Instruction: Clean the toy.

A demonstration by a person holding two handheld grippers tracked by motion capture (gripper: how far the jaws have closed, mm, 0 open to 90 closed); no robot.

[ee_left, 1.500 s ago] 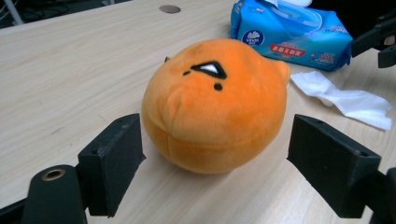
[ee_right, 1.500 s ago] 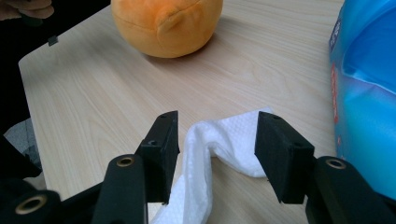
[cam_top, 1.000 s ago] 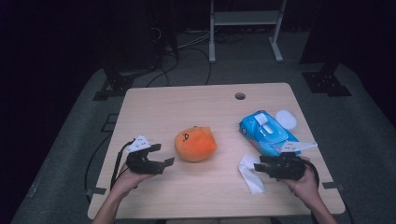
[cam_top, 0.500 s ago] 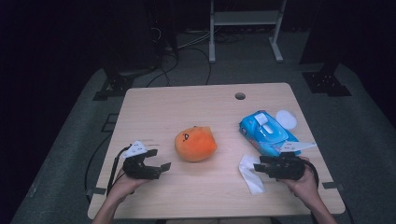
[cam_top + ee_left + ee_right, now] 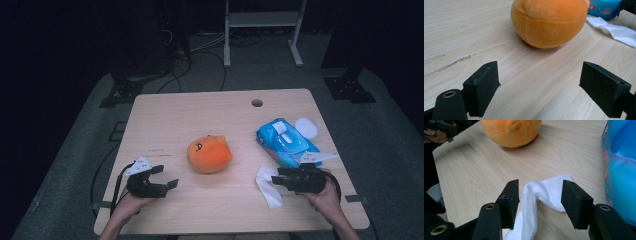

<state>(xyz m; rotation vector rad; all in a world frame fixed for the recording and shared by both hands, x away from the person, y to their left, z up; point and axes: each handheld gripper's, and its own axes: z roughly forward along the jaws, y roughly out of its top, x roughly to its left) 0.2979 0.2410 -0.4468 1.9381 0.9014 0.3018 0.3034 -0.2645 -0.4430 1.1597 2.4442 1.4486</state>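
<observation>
At five o'clock on the table [image 5: 165,115], beside the right gripper [image 5: 276,181]: a white wipe [image 5: 267,186], crumpled, lying loose between fingers [image 5: 510,201] set apart, unpinched on either side in the right gripper view, likely lined up for a pinch. Just past it at three o'clock, the blue wipe pack [image 5: 286,142] with a sheet poking from its near end, so probably where the wipe came from. At the centre, an orange plush [image 5: 210,154], resting on its side, touched by nothing. At seven o'clock, the left gripper [image 5: 167,176], fingers [image 5: 482,86] wide apart with bare wood between, aimed at the plush from a short way off, perhaps ready to steady or take it. No contact with it yet.
</observation>
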